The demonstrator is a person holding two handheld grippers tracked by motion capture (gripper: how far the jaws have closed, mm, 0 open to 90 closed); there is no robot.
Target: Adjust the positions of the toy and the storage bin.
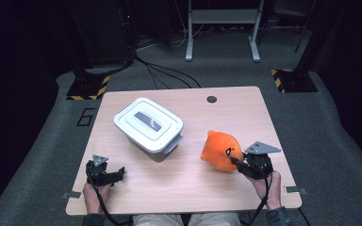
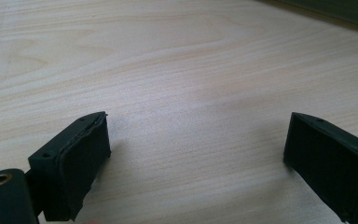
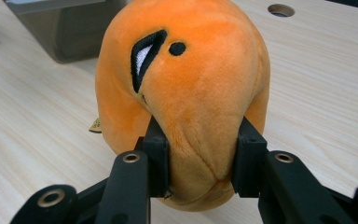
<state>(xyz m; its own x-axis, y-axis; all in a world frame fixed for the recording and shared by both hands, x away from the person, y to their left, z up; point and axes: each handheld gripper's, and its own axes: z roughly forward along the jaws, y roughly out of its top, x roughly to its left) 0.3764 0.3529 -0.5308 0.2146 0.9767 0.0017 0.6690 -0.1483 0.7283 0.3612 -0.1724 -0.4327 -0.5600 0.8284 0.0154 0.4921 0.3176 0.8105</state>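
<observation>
Presently my right gripper [image 1: 239, 162] grips the orange plush toy [image 1: 220, 149]; the lidded white container [image 1: 149, 124] lies at ten o'clock, left gripper [image 1: 117, 173] released.

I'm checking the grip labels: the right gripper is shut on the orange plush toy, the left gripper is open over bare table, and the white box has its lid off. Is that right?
Not quite: the white box has its lid on, as the high view shows. The rest holds: the right gripper is shut on the orange plush toy, and the left gripper is open over bare table.
</observation>
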